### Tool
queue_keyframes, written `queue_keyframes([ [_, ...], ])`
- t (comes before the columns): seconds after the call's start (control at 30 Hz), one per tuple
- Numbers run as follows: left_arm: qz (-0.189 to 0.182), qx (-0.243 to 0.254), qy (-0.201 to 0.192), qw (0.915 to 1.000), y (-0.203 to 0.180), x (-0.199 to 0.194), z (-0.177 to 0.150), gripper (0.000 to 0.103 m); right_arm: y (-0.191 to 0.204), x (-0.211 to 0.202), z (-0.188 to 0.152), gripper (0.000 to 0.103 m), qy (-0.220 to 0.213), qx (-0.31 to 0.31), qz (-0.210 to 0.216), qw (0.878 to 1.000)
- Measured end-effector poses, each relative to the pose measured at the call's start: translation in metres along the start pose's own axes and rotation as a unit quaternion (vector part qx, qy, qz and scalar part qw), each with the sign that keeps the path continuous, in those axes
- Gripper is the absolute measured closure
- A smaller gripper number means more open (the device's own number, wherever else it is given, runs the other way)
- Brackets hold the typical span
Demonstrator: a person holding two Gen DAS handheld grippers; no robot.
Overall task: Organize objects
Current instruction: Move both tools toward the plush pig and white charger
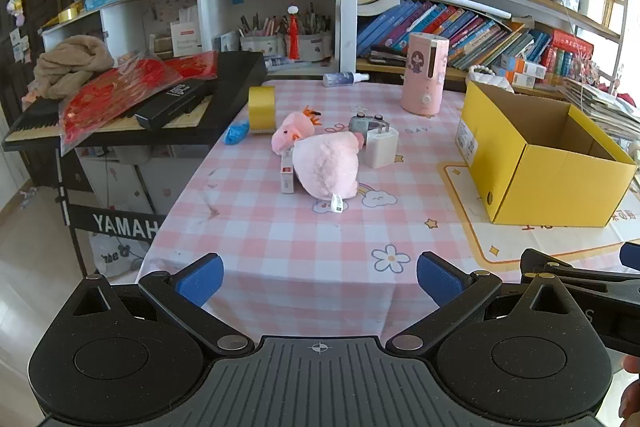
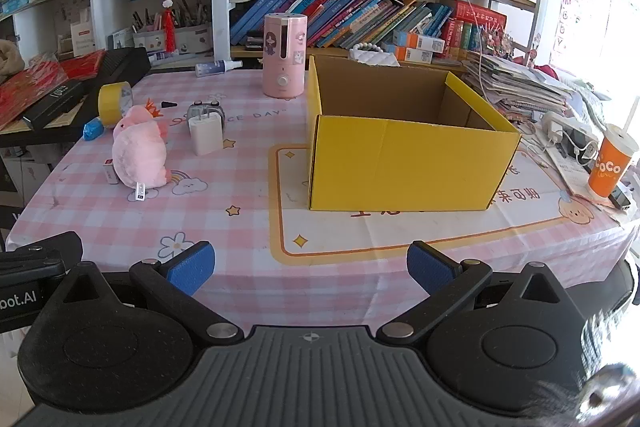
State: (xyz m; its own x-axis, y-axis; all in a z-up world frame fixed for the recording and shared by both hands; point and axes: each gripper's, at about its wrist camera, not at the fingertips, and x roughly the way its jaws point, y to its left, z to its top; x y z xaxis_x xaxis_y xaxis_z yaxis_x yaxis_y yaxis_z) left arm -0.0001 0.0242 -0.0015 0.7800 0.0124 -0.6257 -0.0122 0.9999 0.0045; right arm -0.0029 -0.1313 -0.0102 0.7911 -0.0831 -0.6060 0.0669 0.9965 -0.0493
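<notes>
Pink-and-white checked cloth covers the surface [image 1: 280, 239], seen from two wrist views. Left tongs [image 1: 319, 281] fill the bottom of the left view, blue pads [image 1: 200, 277] wide apart, nothing between them, hanging over the near edge of the surface. Right tongs [image 2: 311, 271] sit likewise at the bottom of the right view, pads equally spread and empty.

Centre of the left view: pink plush [image 1: 324, 163] lying on its side, head toward upper left. A small carton [image 1: 287, 175] lies just beside its left flank, partly hidden. A white charger [image 1: 382, 147] stands just right of the plush, with a grey gadget [image 1: 366, 123] close behind it. Yellow tape [image 1: 262, 111] stands on edge at upper left of the group; a blue bundle [image 1: 237, 133] lies near its lower left.

Right of centre: yellow box [image 1: 548, 167], open at the top, resting on a cream mat [image 2: 400, 227], well apart from the plush; nothing shows inside it. A pink humidifier [image 1: 426, 73] stands upright behind, between group and box. An orange cup [image 2: 610, 161] stands at far right of the right view.
</notes>
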Motion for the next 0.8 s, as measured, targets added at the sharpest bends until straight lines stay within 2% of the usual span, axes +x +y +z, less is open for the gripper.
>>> queue_keyframes([
  [0.8, 0.013, -0.007, -0.005, 0.9999, 0.0044, -0.001, 0.0039, 0.0, 0.0028, -0.0005, 0.0028, 0.0, -0.005, -0.002, -0.002, 1.0],
])
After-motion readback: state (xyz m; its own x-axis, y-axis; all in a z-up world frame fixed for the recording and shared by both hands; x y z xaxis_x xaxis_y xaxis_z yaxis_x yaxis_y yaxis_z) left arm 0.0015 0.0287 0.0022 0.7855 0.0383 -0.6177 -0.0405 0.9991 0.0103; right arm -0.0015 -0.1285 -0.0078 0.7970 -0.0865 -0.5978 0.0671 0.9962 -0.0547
